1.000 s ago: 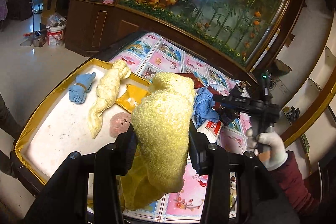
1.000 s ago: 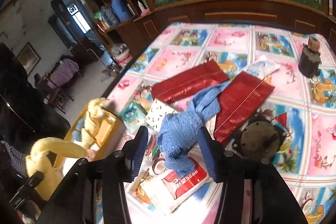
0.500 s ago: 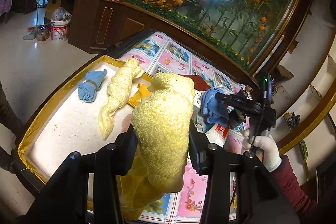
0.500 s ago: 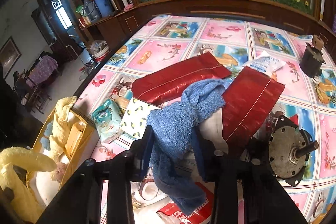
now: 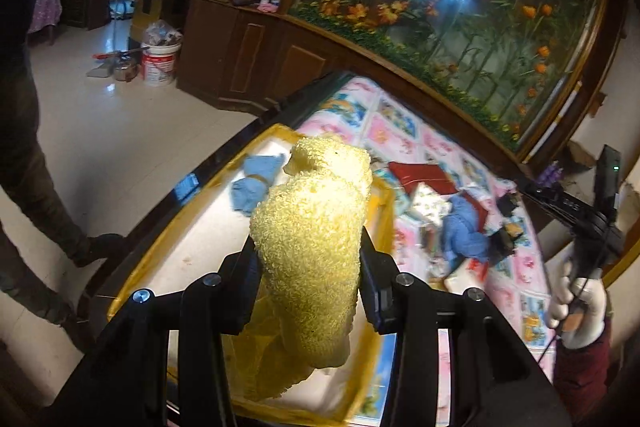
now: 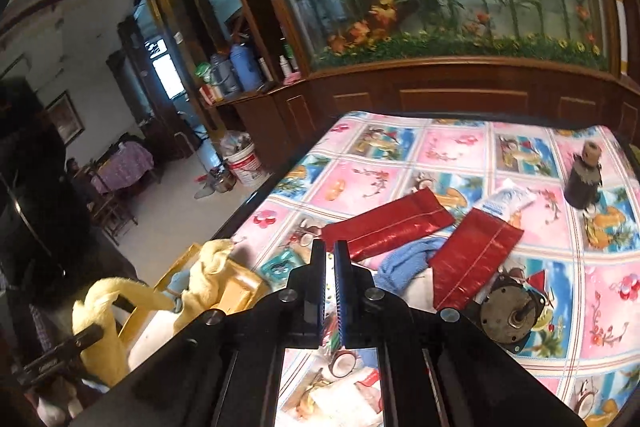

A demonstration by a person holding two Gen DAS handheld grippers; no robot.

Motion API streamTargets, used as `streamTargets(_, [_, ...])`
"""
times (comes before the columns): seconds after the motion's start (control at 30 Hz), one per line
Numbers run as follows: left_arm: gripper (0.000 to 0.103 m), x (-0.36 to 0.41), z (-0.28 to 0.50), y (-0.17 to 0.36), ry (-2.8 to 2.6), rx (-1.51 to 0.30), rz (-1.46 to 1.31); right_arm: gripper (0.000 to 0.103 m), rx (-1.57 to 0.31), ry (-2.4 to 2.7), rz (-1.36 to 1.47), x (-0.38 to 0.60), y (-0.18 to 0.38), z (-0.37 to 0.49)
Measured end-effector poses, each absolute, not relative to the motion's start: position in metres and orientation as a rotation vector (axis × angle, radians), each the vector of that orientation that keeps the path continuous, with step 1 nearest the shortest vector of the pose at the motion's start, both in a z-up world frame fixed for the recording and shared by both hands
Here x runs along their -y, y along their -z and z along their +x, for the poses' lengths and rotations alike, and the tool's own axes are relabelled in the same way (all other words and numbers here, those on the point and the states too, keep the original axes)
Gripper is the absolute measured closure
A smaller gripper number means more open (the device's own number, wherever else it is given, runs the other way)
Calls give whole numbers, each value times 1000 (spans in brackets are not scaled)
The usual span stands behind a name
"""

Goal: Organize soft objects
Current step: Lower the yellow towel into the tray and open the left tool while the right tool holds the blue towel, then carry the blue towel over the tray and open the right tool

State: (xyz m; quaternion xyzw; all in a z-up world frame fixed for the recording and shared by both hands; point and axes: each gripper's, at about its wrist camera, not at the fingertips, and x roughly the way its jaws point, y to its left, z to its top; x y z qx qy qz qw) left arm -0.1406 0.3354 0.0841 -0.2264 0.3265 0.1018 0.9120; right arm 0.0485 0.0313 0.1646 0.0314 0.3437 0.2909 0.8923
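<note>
Left gripper: jaws clamped on a yellow towel, which stands up between the pads and hangs down below them. It is held above a gold-rimmed tray. A small blue cloth lies inside the tray near its far edge.

Right gripper: jaws have just been closing and now stand fully clenched, pad against pad. Nothing is between them. A blue towel lies on the tablecloth just beyond and to the right of the fingertips, apart from them. It is partly tucked under two red pouches, one on each side. A white-and-blue sachet lies past the right pouch.

In the left wrist view, the right gripper's handle is held by a white-gloved hand with a dark red sleeve, over the right part of the table; the blue towel sits below it in the clutter.

Other items on the cloth: a round metal motor near the right pouch, a dark cylinder standing at the far right, and mixed packets near the front edge.

A second yellow towel lies in the tray, seen at lower left of the right wrist view.
</note>
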Motion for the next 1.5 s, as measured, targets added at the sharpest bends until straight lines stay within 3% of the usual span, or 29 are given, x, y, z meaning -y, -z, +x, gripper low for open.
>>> streamTargets(0.03, [62,-339,-137,-78,-230,-695,-456,94,-719,-599,39,-35,-161,48])
streamTargets(0.13, [62,-345,-128,-61,-276,-749,-432,50,-768,-534,-48,-44,-136,53])
streamTargets(0.17, [61,-347,-124,-55,-291,-773,-424,45,-794,-522,-51,-45,-126,56])
streamTargets(0.33, [58,-348,-118,-35,-308,-844,-443,45,-888,-479,-83,-53,-89,70])
streamTargets(0.5, [53,-346,-130,-47,-294,-789,-471,45,-955,-433,-137,-64,-51,81])
streamTargets(0.57, [46,-347,-138,-56,-306,-747,-483,57,-959,-432,-112,-61,-43,83])
streamTargets(0.67, [45,-351,-146,-66,-321,-692,-512,63,-935,-448,-48,-51,-46,80])
streamTargets(0.97, [45,-352,-154,-69,-297,-653,-566,64,-775,-461,131,-20,-114,55])
streamTargets(1.17, [45,-353,-166,-78,-319,-622,-573,67,-758,-749,177,-61,-162,13])
streamTargets(1.3, [35,-357,-178,-88,-367,-566,-535,67,-825,-937,197,-106,-162,-11])
streamTargets(1.5, [35,-364,-180,-82,-387,-557,-507,67,-984,-1030,107,-179,-116,-33])
